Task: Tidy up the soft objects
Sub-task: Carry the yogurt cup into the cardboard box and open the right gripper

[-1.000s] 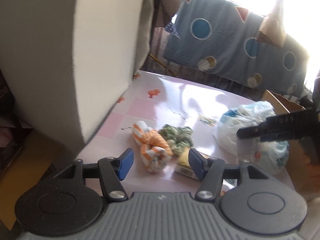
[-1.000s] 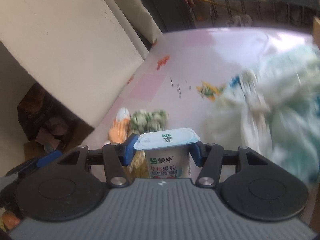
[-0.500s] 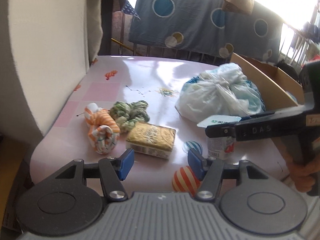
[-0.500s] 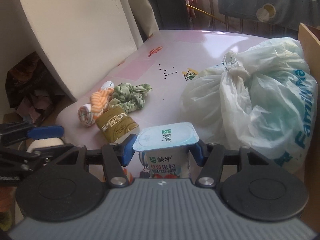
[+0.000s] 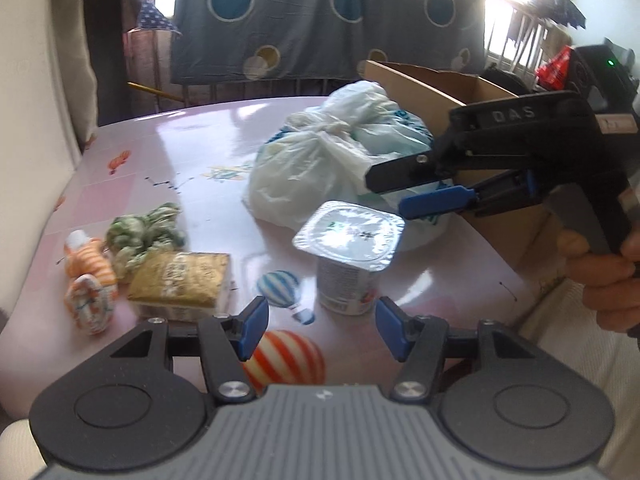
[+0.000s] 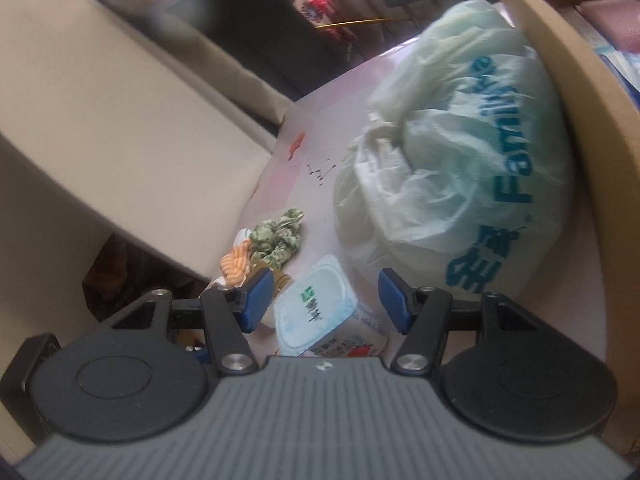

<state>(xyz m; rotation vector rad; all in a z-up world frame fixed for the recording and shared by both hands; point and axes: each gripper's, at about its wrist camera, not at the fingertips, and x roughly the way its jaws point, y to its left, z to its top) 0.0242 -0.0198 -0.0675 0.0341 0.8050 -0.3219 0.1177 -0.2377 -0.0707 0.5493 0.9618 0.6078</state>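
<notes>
A yogurt cup (image 5: 348,256) stands upright on the pink table (image 5: 192,152), free of both grippers. My right gripper (image 6: 326,300) is open, raised just above the yogurt cup (image 6: 316,308); it also shows in the left wrist view (image 5: 400,188). My left gripper (image 5: 322,330) is open and empty near the table's front edge. A tied plastic bag (image 5: 328,156) lies behind the cup. An orange striped cloth (image 5: 90,280), a green scrunchie (image 5: 140,232) and a gold packet (image 5: 180,280) lie at the left.
A cardboard box (image 5: 460,92) stands at the right behind the bag; its wall shows in the right wrist view (image 6: 580,92). A beige cushion (image 6: 100,128) borders the table's left side. A blue dotted cloth (image 5: 320,20) hangs behind the table.
The right gripper has let go of the yogurt cup, opened and lifted slightly. The left gripper has swung right and lower toward the cup.
</notes>
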